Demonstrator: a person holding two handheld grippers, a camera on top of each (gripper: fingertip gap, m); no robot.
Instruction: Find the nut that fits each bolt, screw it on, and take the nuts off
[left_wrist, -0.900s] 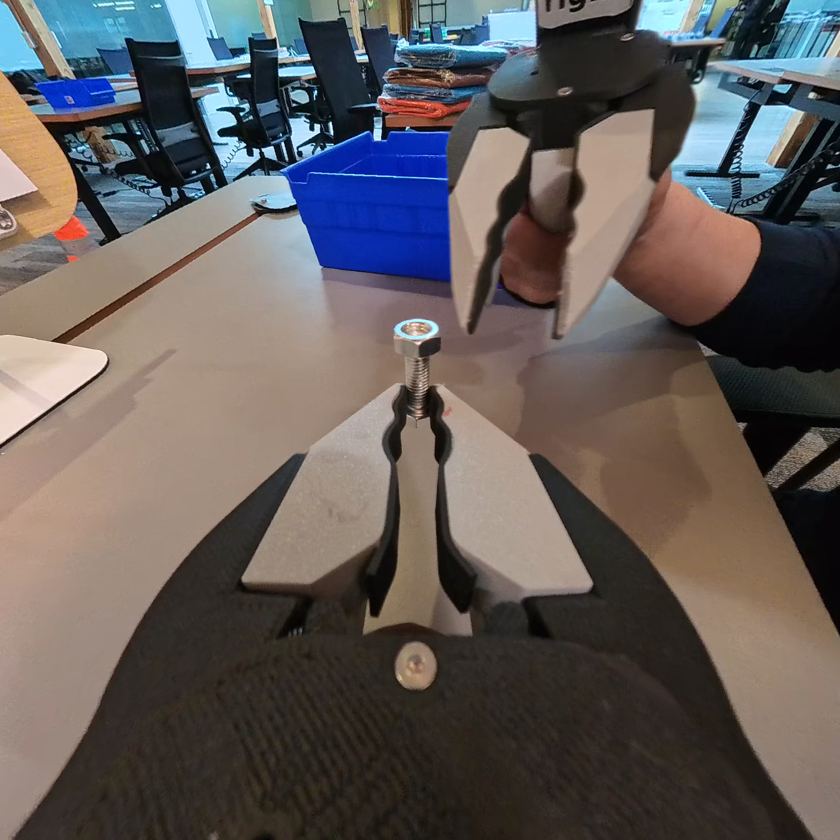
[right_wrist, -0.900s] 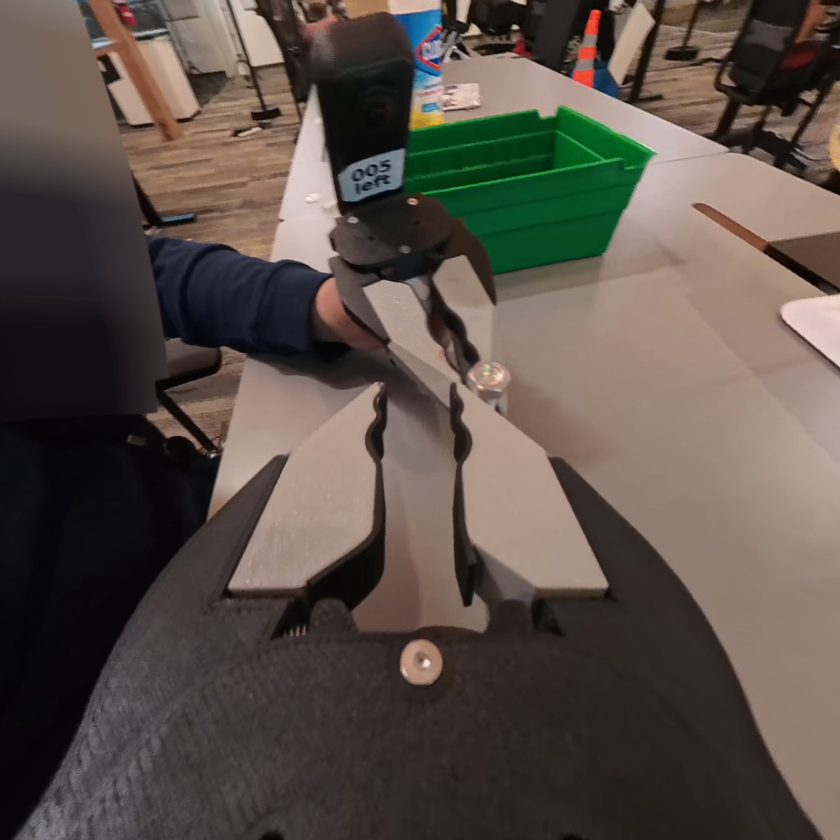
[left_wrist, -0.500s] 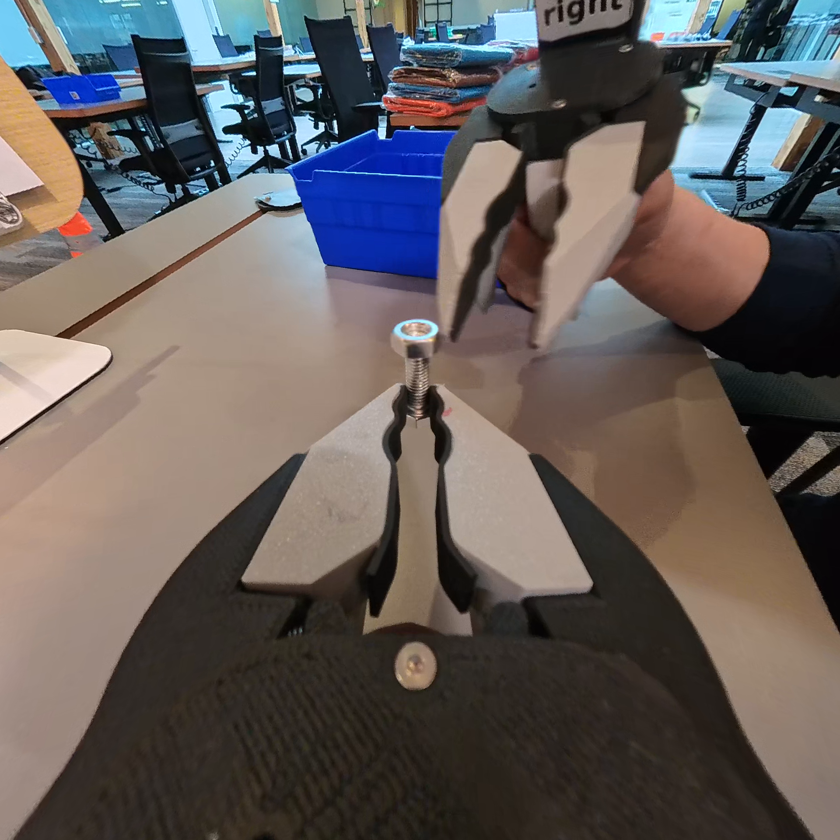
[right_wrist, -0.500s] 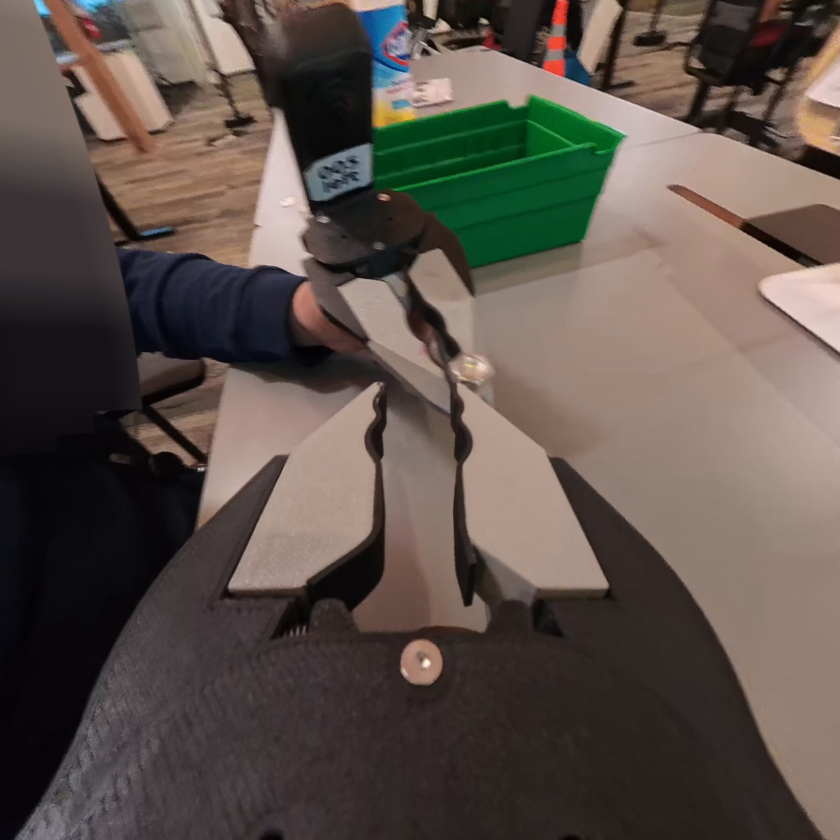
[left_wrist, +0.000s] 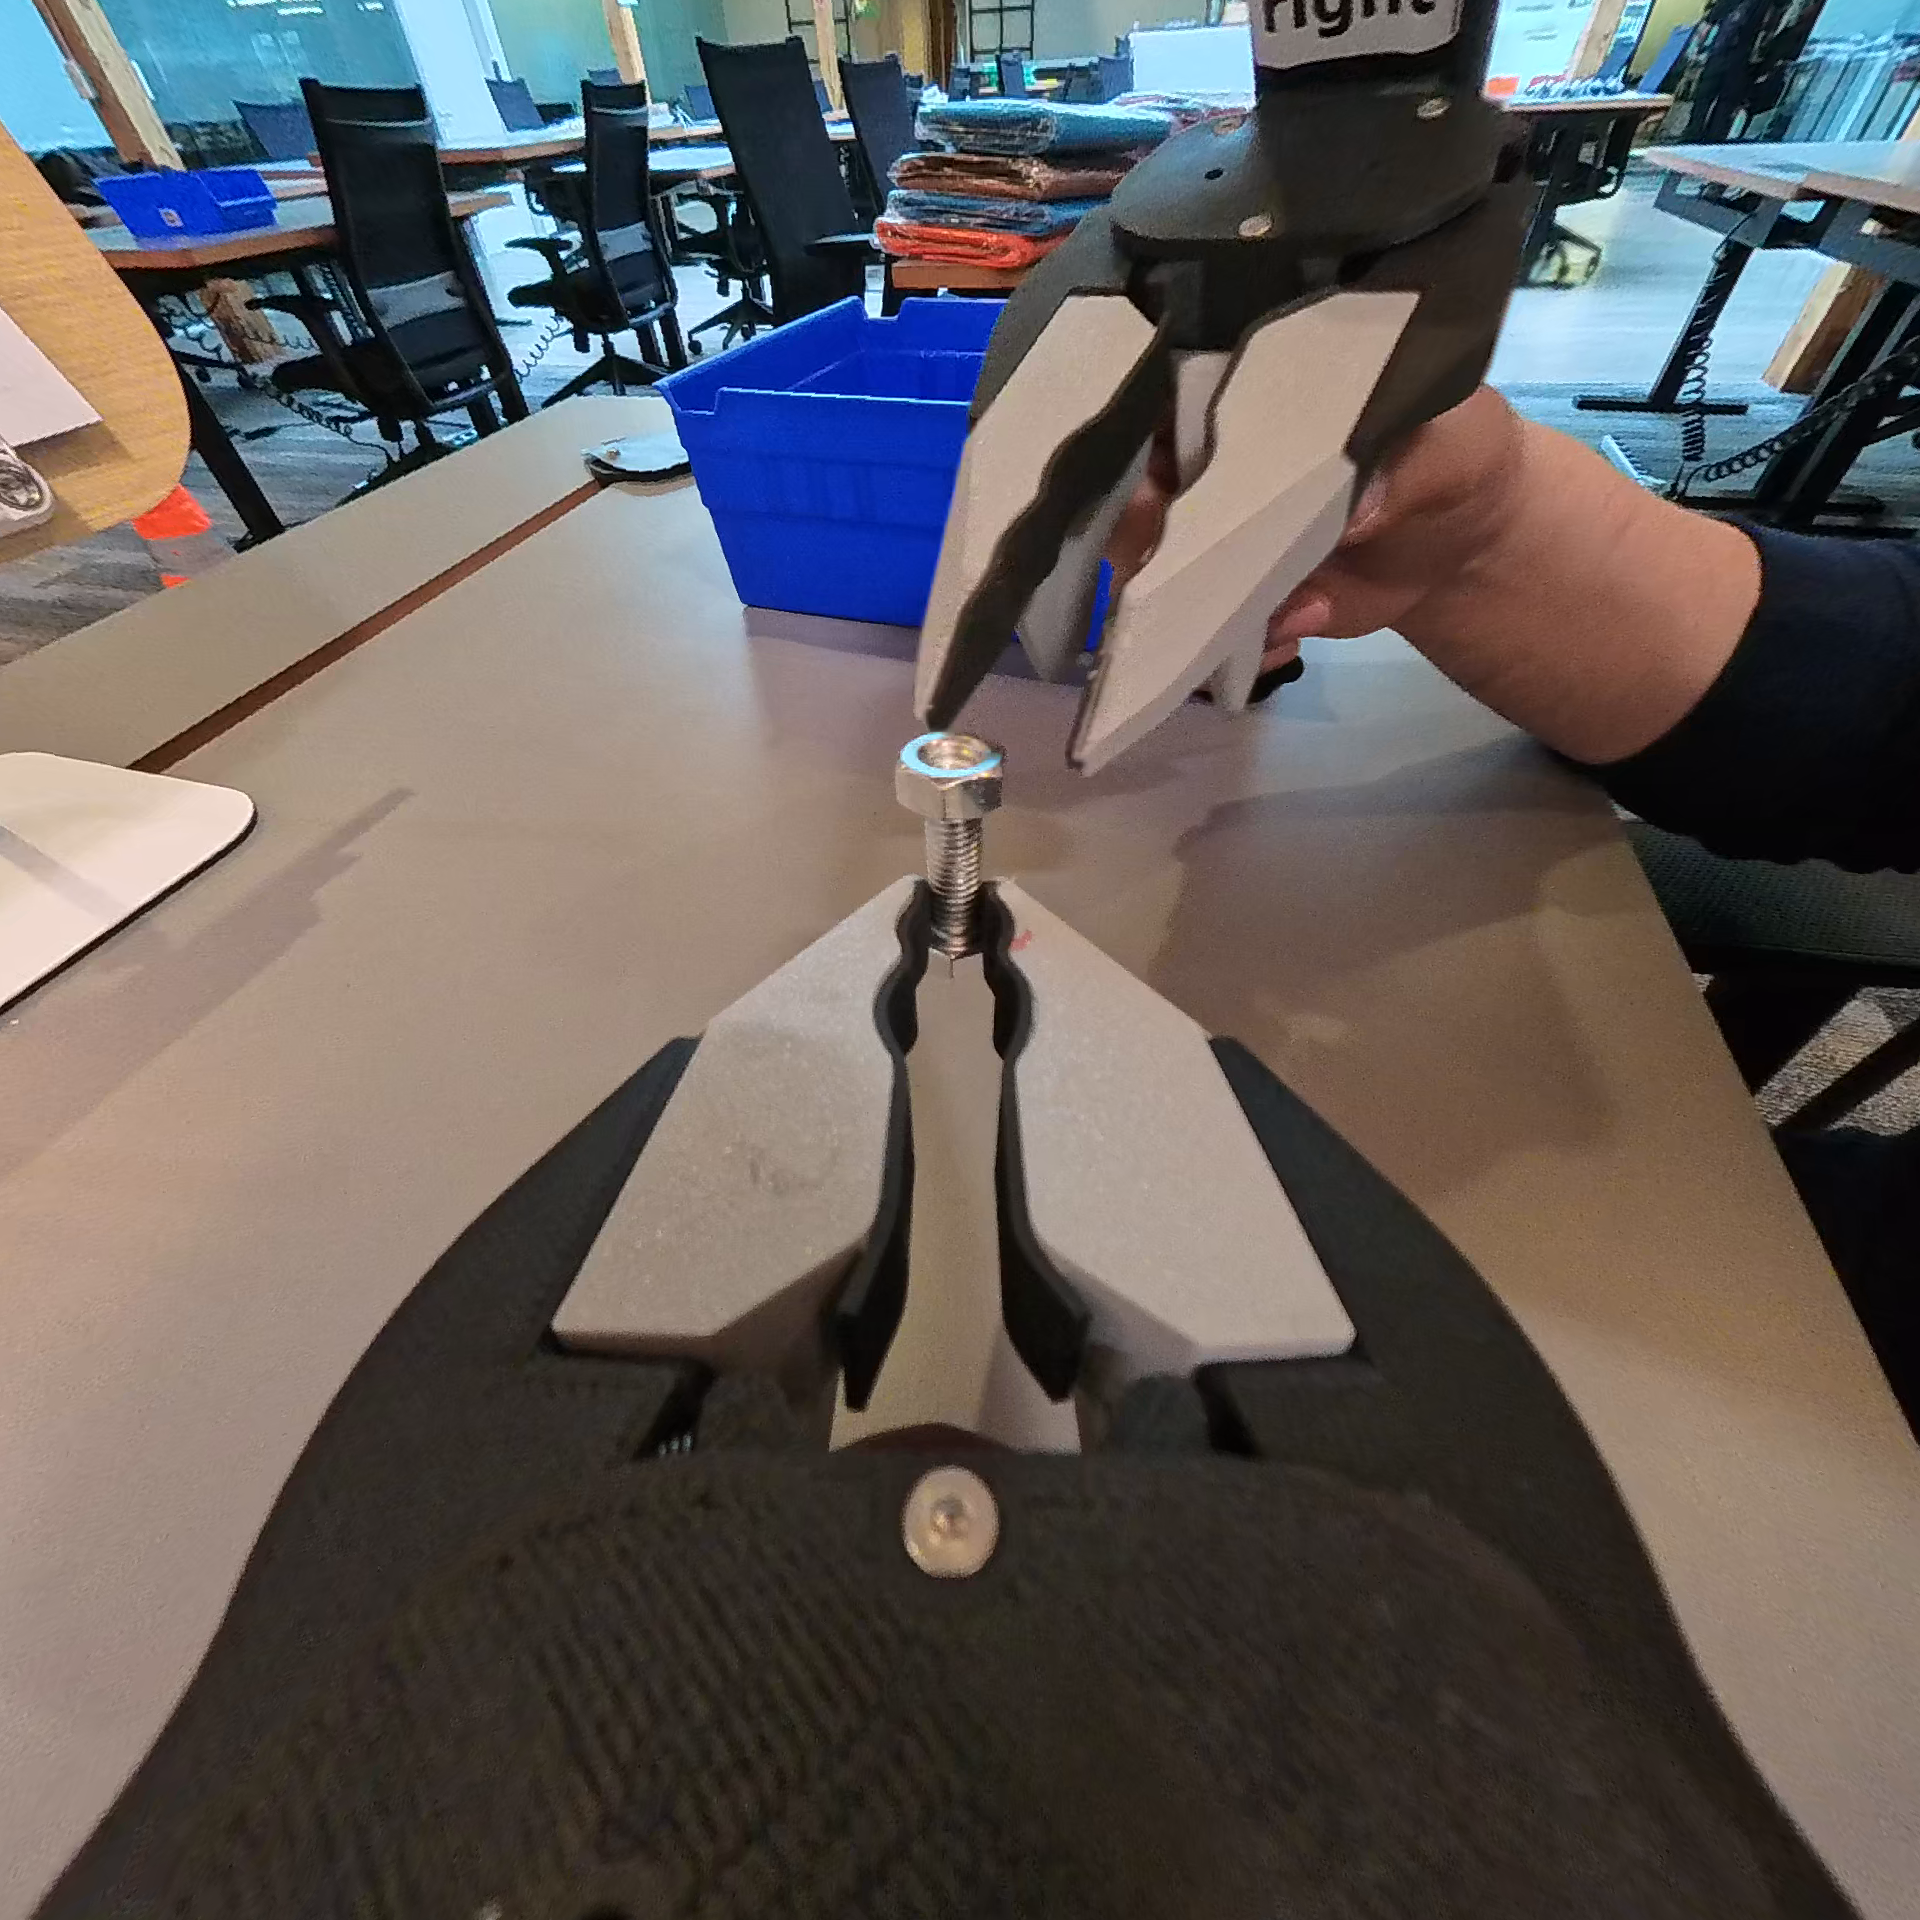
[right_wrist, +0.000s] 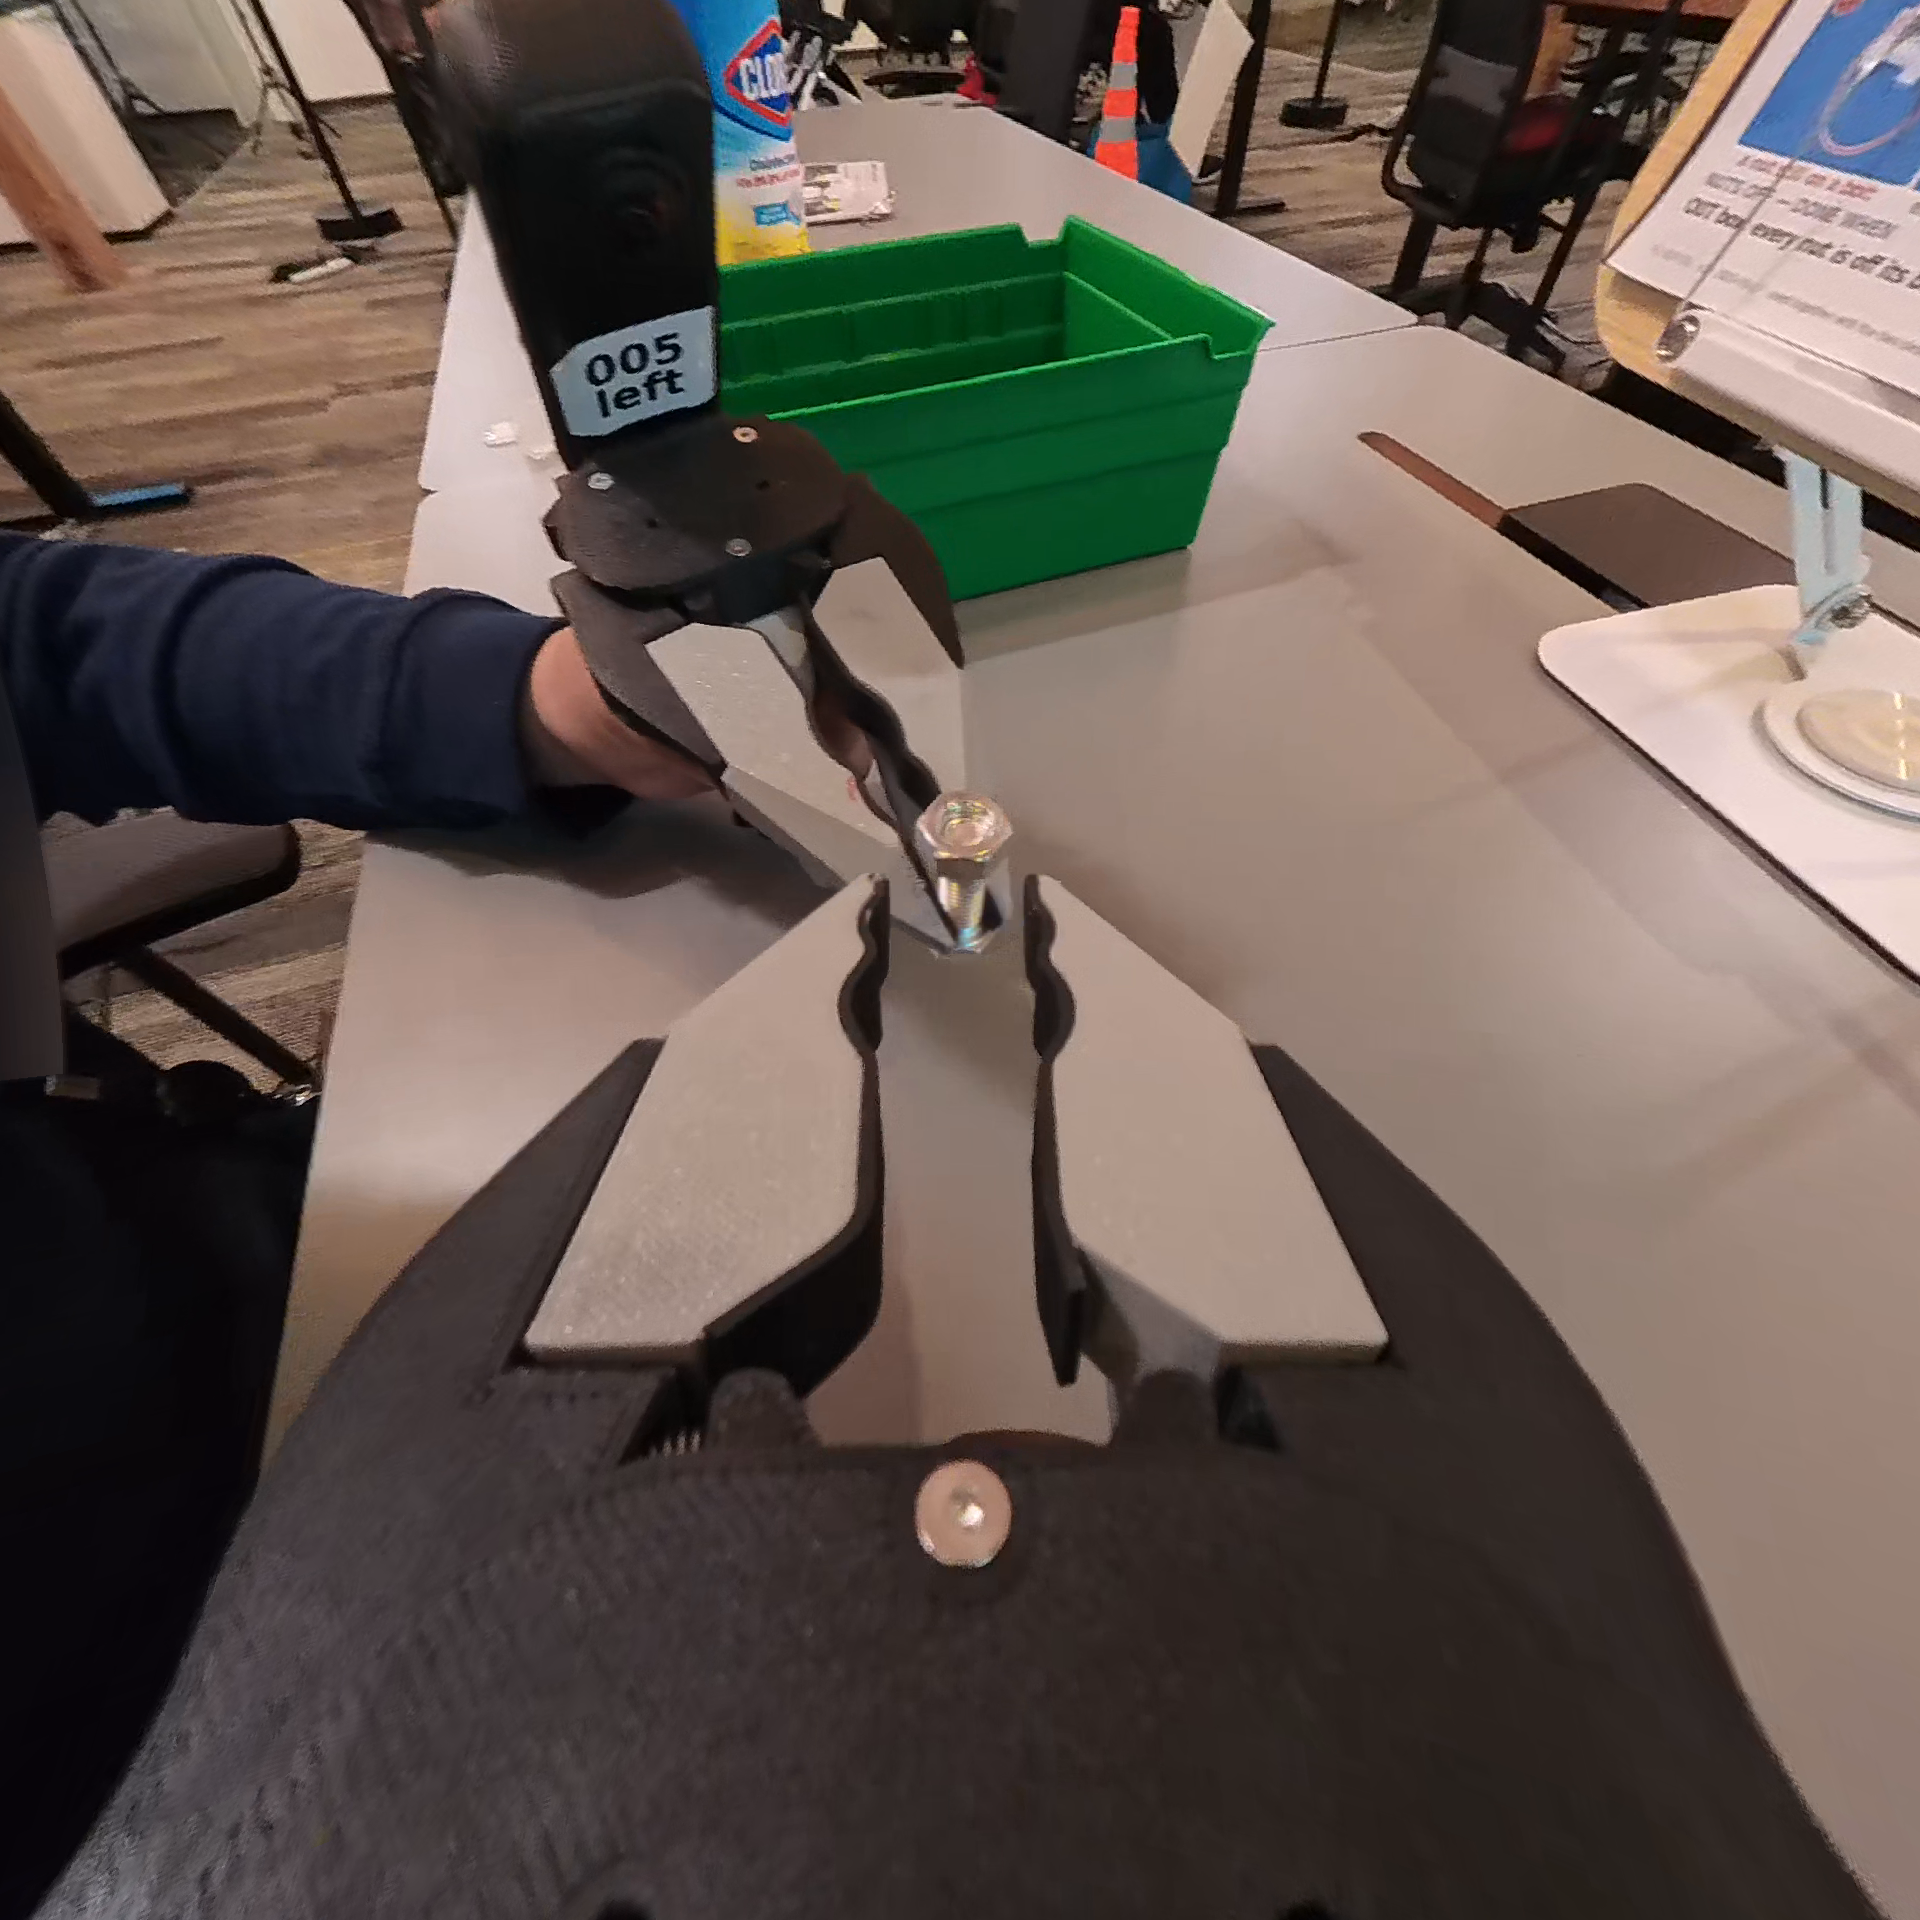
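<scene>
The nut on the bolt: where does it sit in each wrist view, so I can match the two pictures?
Left wrist view: the nut is at centre, upper half, atop the upright bolt clamped in the left gripper; the open right gripper hovers just above it.
Right wrist view: the nut is at centre, just beyond the right gripper tips.
Shared landmark: the grey table.

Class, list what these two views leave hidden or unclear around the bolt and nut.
- Bolt head: left wrist view, buried between the left gripper fingers.
- Blue bin contents: wall and right gripper block them.
- Green bin floor: right wrist view, front wall hides it.
</scene>
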